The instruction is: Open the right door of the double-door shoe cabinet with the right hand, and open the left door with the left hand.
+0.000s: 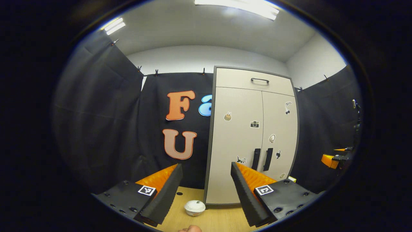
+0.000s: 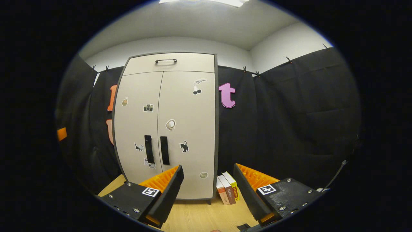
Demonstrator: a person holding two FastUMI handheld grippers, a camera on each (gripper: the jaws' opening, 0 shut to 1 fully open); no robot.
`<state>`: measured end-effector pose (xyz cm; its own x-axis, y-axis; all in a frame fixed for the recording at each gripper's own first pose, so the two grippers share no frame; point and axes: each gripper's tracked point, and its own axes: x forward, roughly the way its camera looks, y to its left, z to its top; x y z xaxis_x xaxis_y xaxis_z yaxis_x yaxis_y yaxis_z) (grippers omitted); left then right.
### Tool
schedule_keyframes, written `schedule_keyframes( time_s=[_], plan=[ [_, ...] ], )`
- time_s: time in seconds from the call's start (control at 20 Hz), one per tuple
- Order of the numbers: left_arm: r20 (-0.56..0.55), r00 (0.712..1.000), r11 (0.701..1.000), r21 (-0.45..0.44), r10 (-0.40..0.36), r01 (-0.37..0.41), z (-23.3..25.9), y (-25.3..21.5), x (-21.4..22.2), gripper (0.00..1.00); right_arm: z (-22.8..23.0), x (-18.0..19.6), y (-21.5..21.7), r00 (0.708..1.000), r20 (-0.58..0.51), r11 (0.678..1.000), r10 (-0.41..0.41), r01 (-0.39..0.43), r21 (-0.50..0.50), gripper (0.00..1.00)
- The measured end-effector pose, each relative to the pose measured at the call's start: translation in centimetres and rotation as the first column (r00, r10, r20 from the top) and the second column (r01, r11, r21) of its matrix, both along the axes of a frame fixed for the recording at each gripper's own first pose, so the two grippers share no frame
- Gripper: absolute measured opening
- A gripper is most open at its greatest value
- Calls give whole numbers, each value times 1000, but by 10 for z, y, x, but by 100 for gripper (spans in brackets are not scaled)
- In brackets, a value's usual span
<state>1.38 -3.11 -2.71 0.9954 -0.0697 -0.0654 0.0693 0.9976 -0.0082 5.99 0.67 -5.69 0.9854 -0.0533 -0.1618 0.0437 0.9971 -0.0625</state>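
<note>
Facing the shut cabinet (image 2: pixel 167 125) from well back, left gripper (image 1: pixel 206 180) and right gripper (image 2: pixel 208 182) wide open, empty, both doors closed.

Cabinet: we see a tall beige double-door shoe cabinet with a dark grey frame (image 2: pixel 167 125) standing upright on the wooden floor against the black cloth wall.
Left door: the flat beige left door panel (image 2: pixel 136 125) is shut, flush with its neighbour, with small stickers on it.
Right door: the flat beige right door panel (image 2: pixel 188 129) is shut too, also stickered.
Handles: we make out two black vertical bar handles (image 2: pixel 156 149), side by side at the centre seam, low on the doors.
Top: a beige drawer front with a black curved handle (image 2: pixel 165 61) sits above both doors, closed.
</note>
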Motion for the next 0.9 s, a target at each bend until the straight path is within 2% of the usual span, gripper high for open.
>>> schedule_keyframes(
  time_s=[0.3, 0.55, 0.7, 0.9],
  plan=[
    [-10, 999, 999, 1, 42, -42, -8, 21, 3, 96, -26, 48, 50, 997, -34, 997, 73, -72, 11, 95],
    [-14, 997, 997, 8, 82, -82, -12, 43, 5, 95, -47, 88, 95, 989, -65, 989, 136, -132, 66, 95],
    [-14, 993, 993, 29, 116, -116, -13, 58, 7, 94, -55, 116, 111, 988, -60, 990, 142, -141, 24, 95],
    [-22, 989, 989, 40, 146, -145, -18, 73, 12, 96, -63, 154, 134, 987, -43, 986, 157, -155, 54, 95]
  ],
)
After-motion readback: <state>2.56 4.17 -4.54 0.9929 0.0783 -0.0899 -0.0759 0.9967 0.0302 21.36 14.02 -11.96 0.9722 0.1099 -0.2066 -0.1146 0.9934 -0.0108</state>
